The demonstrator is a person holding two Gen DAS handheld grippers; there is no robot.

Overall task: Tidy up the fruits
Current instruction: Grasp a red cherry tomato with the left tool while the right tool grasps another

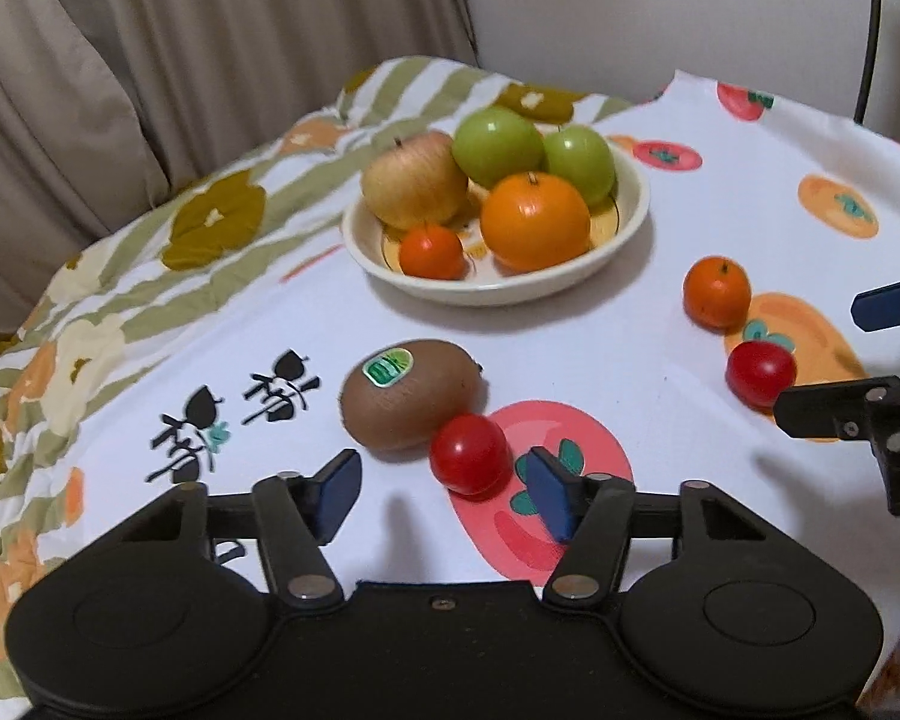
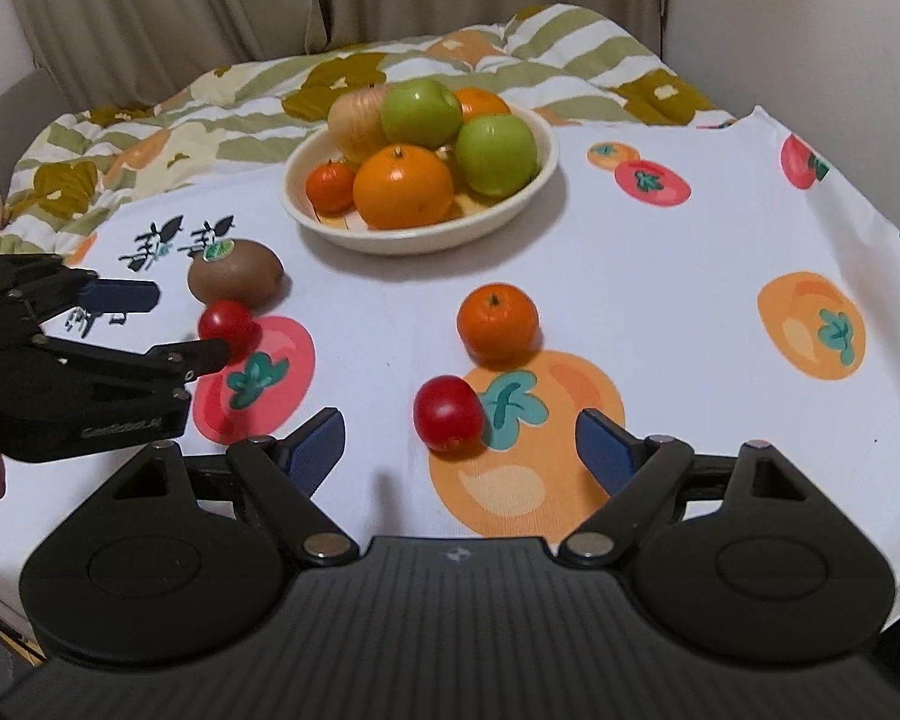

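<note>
A cream bowl [image 1: 630, 210] [image 2: 546, 144] holds a yellowish apple, two green apples, an orange and a small mandarin. On the printed cloth lie a kiwi [image 1: 411, 402] [image 2: 234, 273], a loose mandarin [image 1: 717, 291] [image 2: 498, 321] and two red tomatoes. My left gripper [image 1: 444, 489] [image 2: 189, 324] is open; the left tomato [image 1: 471, 459] [image 2: 225, 324] sits between its blue pads, close to the right one, with a gap on the left. My right gripper [image 2: 462, 450] [image 1: 816, 358] is open wide around the right tomato [image 2: 448, 411] [image 1: 761, 372], neither pad touching it.
The white fruit-print cloth [image 2: 690, 276] covers the table over a striped floral quilt [image 1: 150, 252]. Beige curtains [image 1: 150, 60] hang behind. The kiwi touches the left tomato on its far side. The table edge falls off at the right in the right wrist view.
</note>
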